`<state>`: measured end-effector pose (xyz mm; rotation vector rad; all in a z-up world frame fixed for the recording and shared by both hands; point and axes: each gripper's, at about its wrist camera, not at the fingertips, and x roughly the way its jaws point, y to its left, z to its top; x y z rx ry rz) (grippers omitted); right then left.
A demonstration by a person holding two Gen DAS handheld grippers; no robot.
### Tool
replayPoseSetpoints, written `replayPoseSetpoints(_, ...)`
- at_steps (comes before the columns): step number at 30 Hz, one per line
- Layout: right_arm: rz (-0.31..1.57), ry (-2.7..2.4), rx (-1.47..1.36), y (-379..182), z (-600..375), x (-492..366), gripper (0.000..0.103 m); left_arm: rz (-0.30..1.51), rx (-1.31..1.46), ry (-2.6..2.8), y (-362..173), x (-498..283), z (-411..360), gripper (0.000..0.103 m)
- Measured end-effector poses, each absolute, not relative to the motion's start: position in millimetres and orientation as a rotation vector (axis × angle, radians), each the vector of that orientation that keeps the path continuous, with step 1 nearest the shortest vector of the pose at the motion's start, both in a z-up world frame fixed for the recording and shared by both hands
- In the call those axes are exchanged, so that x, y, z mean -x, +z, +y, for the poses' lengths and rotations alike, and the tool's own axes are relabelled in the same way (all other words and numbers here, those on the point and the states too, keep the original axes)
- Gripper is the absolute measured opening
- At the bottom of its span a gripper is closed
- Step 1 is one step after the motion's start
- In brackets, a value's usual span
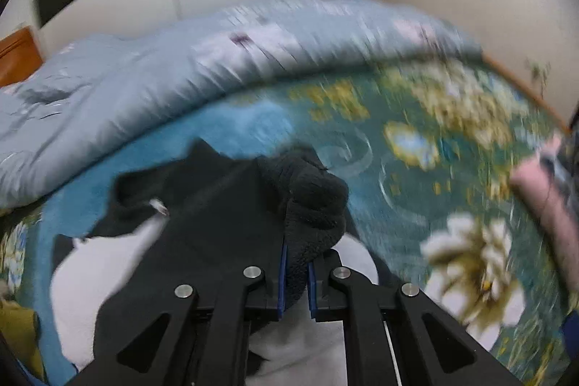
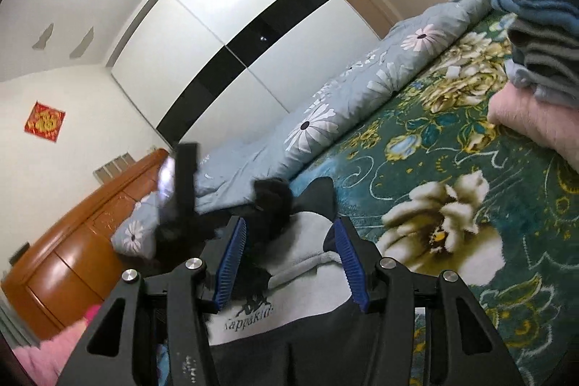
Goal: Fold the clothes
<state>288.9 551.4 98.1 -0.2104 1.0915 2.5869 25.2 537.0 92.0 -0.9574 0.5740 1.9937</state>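
A black and white garment [image 1: 202, 190] lies on the teal flowered bedspread [image 1: 398, 190]. My left gripper [image 1: 297, 263] is shut on its black knitted cuff [image 1: 311, 201], which bulges out above the blue pads; this view is blurred. In the right wrist view the same garment [image 2: 311, 241] shows a white panel with a printed logo [image 2: 249, 312]. My right gripper [image 2: 289, 223] stands open just above it, pads well apart and pressing on nothing. The left gripper [image 2: 182, 183] appears there as a dark blur to the left, beside the black cuff [image 2: 271, 194].
A stack of folded clothes [image 2: 535, 35] sits on a pink garment [image 2: 535, 122] at the bed's far right. A light blue daisy quilt [image 2: 325, 118] is bunched along the far side. A wooden headboard [image 2: 72, 259] is at left, a white wardrobe [image 2: 235, 35] behind.
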Motion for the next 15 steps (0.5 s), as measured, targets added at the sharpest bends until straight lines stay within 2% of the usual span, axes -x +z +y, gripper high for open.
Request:
replayPoseSetpoints(2, 1.108, 2.580, 0.204, 96.3, 553.8, -289.6, 0.053, 0.636, 1.001, 1.943, 76.1, -32.2, 544.7, 0.010)
replayPoseSetpoints(4, 1.107, 2.581, 0.205, 96.0, 554.4, -289.1, 0.053, 0.698, 1.050, 1.882, 62.5, -35.2, 549.6, 0.017)
replayPoseSetpoints(7, 1.116, 2.575, 0.210, 94.1, 556.7, -289.5, 0.053, 0.713, 1.053, 1.836, 63.4, -38.5, 543.9, 0.021)
replayPoseSetpoints(10, 1.120, 2.553, 0.205, 91.9, 560.8, -293.9, 0.053, 0.630, 1.094, 1.772, 82.9, -38.8, 522.3, 0.034)
replayPoseSetpoints(12, 1.126, 2.537, 0.214, 89.3, 565.0, -296.6, 0.053, 0.540, 1.076, 1.749, 107.7, -41.3, 490.4, 0.038)
replayPoseSetpoints(13, 1.130, 2.529, 0.223, 87.6, 567.1, -297.4, 0.053, 0.497, 1.062, 1.744, 120.2, -42.3, 473.1, 0.049)
replayPoseSetpoints(15, 1.147, 2.516, 0.246, 83.9, 570.4, -298.1, 0.055, 0.435, 0.995, 1.789, 142.5, -42.3, 426.3, 0.064)
